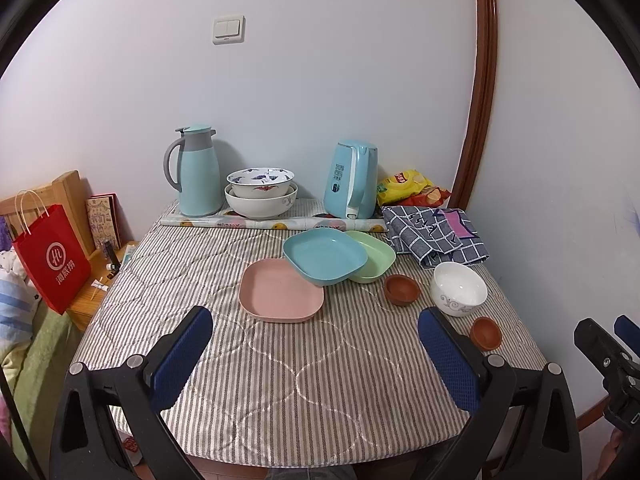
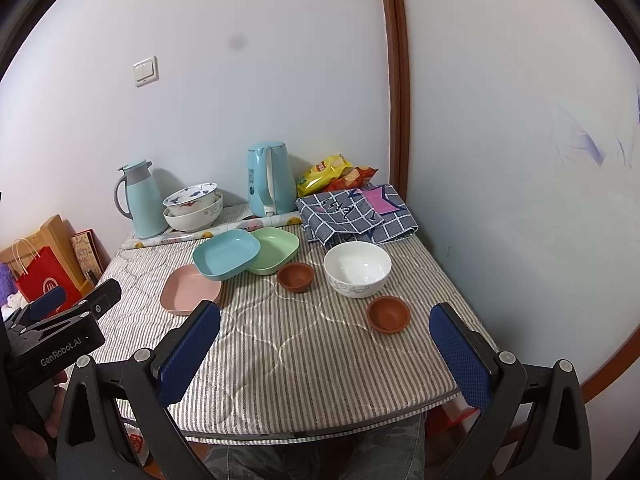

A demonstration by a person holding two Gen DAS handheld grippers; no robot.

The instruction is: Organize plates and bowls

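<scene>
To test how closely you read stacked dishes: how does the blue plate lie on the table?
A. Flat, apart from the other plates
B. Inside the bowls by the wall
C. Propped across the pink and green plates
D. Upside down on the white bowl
C: the blue plate is tilted, overlapping the pink plate and the green plate.

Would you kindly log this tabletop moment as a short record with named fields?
surface: striped quilted cloth
plates: blue plate overlapping pink plate and green plate
loose bowls: white bowl; two brown bowls
stacked bowls: patterned pair by the wall, between thermos jug and kettle
left gripper: open, empty
right gripper: open, empty
progress: nothing grasped yet
</scene>
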